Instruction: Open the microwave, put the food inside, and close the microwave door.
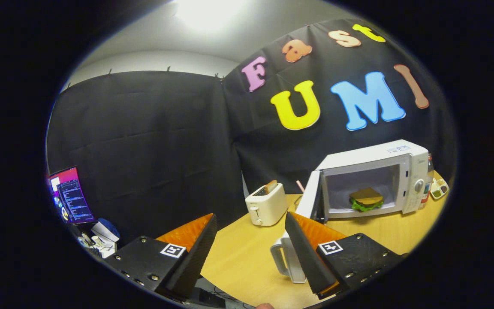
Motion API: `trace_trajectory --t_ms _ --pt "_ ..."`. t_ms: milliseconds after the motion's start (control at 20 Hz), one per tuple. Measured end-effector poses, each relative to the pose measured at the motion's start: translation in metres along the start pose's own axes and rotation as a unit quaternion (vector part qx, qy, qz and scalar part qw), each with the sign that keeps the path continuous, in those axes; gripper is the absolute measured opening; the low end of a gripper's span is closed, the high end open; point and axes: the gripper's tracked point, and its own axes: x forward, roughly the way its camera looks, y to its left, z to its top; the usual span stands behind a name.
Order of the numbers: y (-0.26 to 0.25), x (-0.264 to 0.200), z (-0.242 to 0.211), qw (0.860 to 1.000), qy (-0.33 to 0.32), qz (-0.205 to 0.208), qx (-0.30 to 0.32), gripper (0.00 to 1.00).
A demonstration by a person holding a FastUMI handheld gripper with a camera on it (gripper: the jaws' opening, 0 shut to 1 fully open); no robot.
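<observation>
Wide apart sit the jaws, and our gripper [251,223] carries nothing between its two fingers, just bare light wooden tabletop [247,262] showing through the gap. We are held off above the near part of that table, looking slantwise across it.

Beyond the fingers, further along the table, we see the boxy white microwave [373,165], and its door [308,195] is swung out on the hinge side nearest us, standing open. Inside the pale cavity rests the food, a toy sandwich with brown bread and a frill of green lettuce [366,199], lying on the oven floor toward the middle. So the food is in, and the door is not yet closed.

Just ahead of the gap, we have a small white two-slot toaster [266,204] with a slice poking out of its top. Partly tucked behind our right finger is a white jug-like thing with a looped handle [282,257]; we cannot tell more of it. Beside the microwave's far end stand a bottle [428,180] and a small tray [439,188]. Off past the other finger, beyond the table's edge, a lit screen [70,195] glows against the black cloth.
</observation>
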Motion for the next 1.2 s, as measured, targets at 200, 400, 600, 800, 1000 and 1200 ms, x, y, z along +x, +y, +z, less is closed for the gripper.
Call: trace_trajectory --t_ms 200,400,600,800,1000,1200 --pt "0.028 0.018 -0.032 0.998 0.033 0.041 -0.017 0.97" --pt "0.022 0.032 -0.062 0.996 0.073 0.040 -0.019 0.97" --pt "-0.014 0.041 -0.089 0.993 0.118 -0.008 -0.028 0.54" --pt "-0.041 0.034 -0.099 0.990 0.132 -0.037 -0.023 0.11" --pt "-0.058 0.024 -0.100 0.987 0.140 -0.063 -0.036 0.01" --pt "-0.084 0.013 -0.092 0.987 0.135 -0.084 -0.021 0.01"
